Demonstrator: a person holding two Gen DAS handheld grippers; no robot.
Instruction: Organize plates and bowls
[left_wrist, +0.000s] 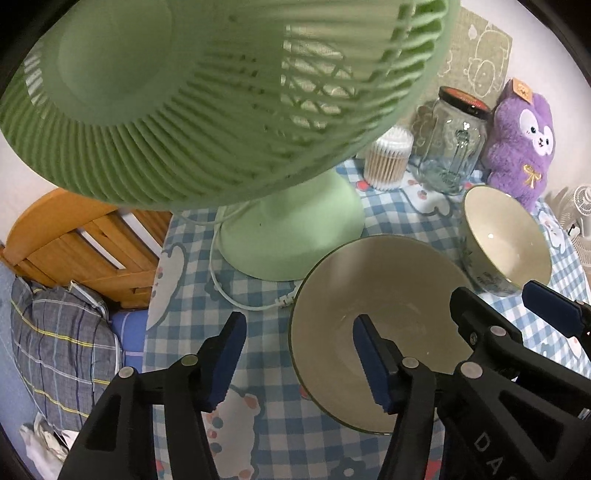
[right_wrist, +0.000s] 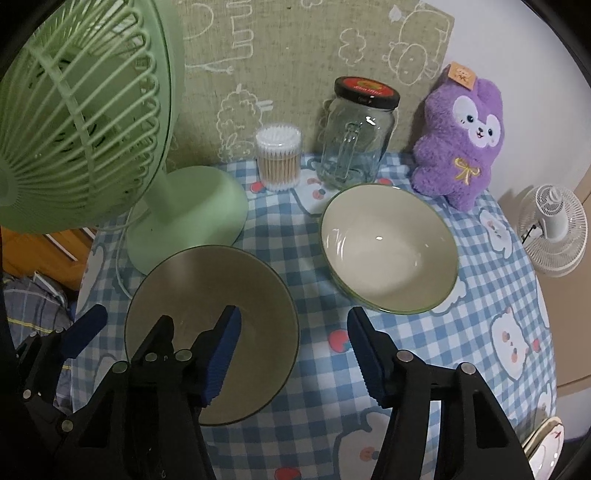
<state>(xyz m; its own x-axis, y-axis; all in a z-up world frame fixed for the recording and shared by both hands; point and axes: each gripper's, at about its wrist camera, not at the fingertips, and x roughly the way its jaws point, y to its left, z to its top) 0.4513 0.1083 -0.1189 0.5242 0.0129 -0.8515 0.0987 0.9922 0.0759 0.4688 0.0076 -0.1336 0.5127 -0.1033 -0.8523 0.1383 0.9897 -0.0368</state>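
There are two bowls: a near bowl (right_wrist: 212, 332) and a far bowl (right_wrist: 388, 247). There are two fans, a green fan (right_wrist: 85, 122) and a white fan (right_wrist: 554, 230). There is one glass jar (right_wrist: 356, 142), one tub of cotton swabs (right_wrist: 279, 157) and one purple plush toy (right_wrist: 460, 144).

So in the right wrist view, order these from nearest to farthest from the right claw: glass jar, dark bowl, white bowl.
From the right claw:
1. Dark bowl, lower left, under its left finger.
2. White bowl, ahead and right.
3. Glass jar, at the back by the wall.
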